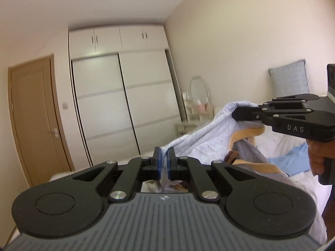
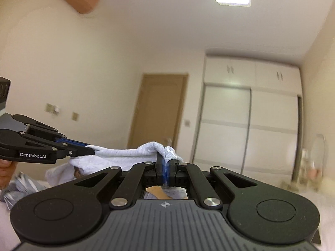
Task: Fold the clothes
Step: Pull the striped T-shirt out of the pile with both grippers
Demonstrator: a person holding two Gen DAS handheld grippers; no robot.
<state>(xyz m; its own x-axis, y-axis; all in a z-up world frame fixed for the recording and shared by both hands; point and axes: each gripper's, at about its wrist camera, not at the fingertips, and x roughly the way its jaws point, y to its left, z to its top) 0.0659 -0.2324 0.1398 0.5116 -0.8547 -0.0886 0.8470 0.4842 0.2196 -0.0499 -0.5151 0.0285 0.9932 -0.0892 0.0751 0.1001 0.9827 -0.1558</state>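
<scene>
A pale blue garment [image 1: 207, 133] with tan trim and a grey inner part hangs in the air, stretched between both grippers. My left gripper [image 1: 164, 152] is shut on one edge of it, with cloth bunched between its blue pads. My right gripper [image 1: 236, 113] comes in from the right and is shut on the other corner. In the right wrist view the right gripper [image 2: 166, 159] pinches a fold of the garment [image 2: 125, 153], and the left gripper [image 2: 92, 149] holds the far end at the left.
A white bed [image 1: 278, 144] lies below with another light blue cloth [image 1: 293, 161] on it and a blue-grey pillow [image 1: 289, 79] against the wall. A white wardrobe [image 1: 125, 96], a wooden door [image 1: 35, 113] and a dressing table with an oval mirror [image 1: 199, 90] stand behind. A hand [image 1: 318, 159] grips the right handle.
</scene>
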